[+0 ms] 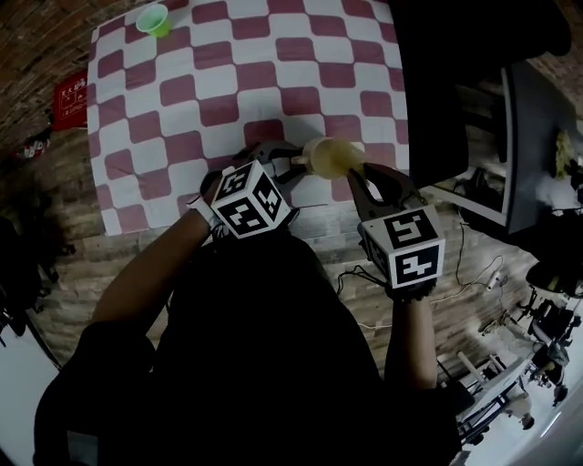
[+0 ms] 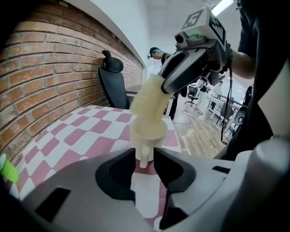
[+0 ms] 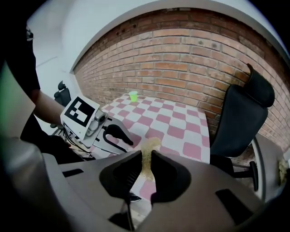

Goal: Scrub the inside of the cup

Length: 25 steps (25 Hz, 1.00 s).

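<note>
Red-and-white checked cloth spread flat below a brick wall, with a small green cup at its far left corner and a black office chair just beside its right side. Above the cloth's near edge, cream cup hanging by its handle, pinched tight between the jaws of the left gripper. Clamped in the right gripper, a pale yellow sponge, lower end pushed into the cream cup's mouth, well apart from the green cup
</note>
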Tool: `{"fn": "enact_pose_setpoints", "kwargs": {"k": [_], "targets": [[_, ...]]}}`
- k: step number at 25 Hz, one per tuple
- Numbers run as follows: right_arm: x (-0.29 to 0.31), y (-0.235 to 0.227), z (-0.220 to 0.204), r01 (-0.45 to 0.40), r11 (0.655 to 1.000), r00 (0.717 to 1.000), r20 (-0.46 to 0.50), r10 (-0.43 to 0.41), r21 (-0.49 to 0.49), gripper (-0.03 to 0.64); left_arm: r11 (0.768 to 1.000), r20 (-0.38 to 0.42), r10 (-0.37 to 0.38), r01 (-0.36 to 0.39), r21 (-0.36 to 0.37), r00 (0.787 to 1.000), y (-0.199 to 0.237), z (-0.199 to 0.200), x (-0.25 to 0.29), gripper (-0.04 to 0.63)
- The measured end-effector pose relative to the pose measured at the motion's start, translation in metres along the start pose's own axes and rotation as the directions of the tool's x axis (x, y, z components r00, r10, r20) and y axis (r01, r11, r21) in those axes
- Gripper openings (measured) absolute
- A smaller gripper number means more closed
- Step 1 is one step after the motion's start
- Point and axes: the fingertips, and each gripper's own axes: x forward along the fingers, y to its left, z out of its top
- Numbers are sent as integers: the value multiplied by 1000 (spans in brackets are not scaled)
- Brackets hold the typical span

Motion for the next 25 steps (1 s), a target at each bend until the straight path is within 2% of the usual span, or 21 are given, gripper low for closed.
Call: {"fn": "enact_pose_setpoints", "kwargs": {"k": [3, 9, 12, 15, 20, 25], "targets": [[18, 2, -7, -39, 999, 998, -51, 40, 12, 71, 1000, -33, 0, 0, -3, 999, 5, -9, 7, 132], [44, -1, -5, -48, 999, 990, -132, 46, -11, 71, 1000, -35, -15, 16, 18, 999, 8, -6, 14, 132], [48, 1, 4, -54, 997, 986, -161, 44, -57, 71, 999, -34, -24, 25, 28, 999, 5, -5, 17, 130], [41, 8, 4, -98, 990, 975, -209, 76, -101, 72, 999, -37, -19, 20, 30, 999, 3, -4, 20, 115], [28, 2, -6, -114, 991, 966, -242, 92, -76, 71, 1000, -34, -18, 19, 25, 999, -6, -6, 22, 91], [42, 8, -11, -139, 988, 954, -277, 116, -64, 71, 1000, -38, 21, -21, 0, 999, -4, -10, 22, 91]]}}
